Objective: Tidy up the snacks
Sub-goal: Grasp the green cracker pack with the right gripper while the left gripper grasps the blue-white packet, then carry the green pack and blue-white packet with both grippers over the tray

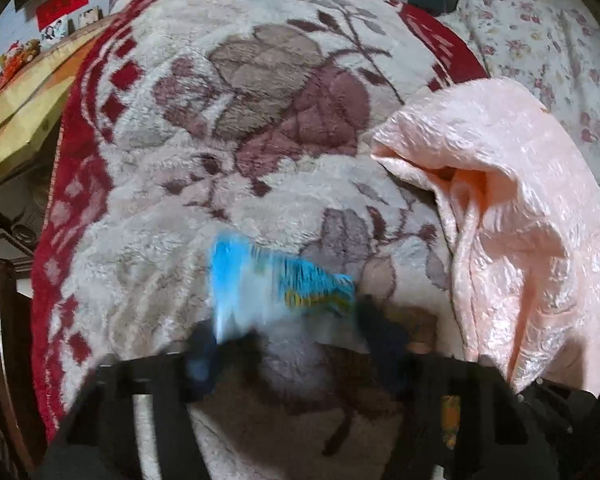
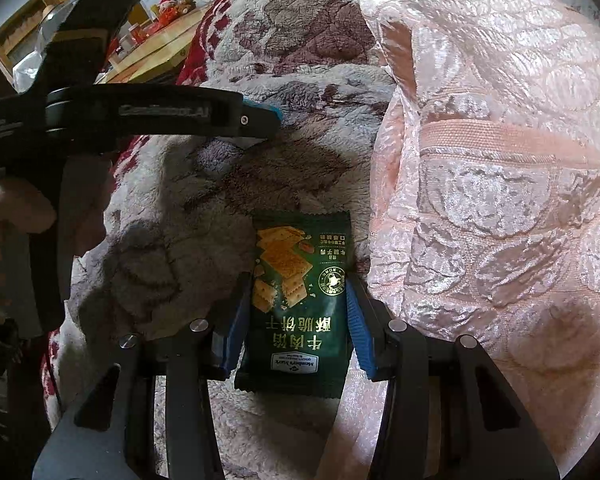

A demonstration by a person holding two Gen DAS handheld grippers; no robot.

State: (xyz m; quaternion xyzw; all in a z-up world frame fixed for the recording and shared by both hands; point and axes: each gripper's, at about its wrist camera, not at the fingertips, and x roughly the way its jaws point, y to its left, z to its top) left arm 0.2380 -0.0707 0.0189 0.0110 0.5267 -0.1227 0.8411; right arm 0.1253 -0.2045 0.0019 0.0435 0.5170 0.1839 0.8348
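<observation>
My right gripper point(image 2: 298, 280) is shut on a dark green cracker packet point(image 2: 296, 320), its blue pads pressing both long edges. The packet lies on the fluffy flowered blanket point(image 2: 180, 260), right beside a pink satin bag point(image 2: 500, 160). In the left wrist view my left gripper point(image 1: 286, 326) is blurred, with a light blue snack packet point(image 1: 260, 280) spanning the gap between its fingers, and the pads meet its edges. The pink satin bag point(image 1: 500, 200) lies to its right, its mouth gaping toward the blanket. The left gripper's black finger point(image 2: 160, 114) crosses the upper left of the right wrist view.
The blanket point(image 1: 260, 120) has a red patterned border. Beyond its left edge stands a wooden table point(image 1: 20, 112) with small items. A flowered quilt point(image 1: 540, 60) lies at the far right. A person's hand point(image 2: 12, 208) holds the left gripper's handle.
</observation>
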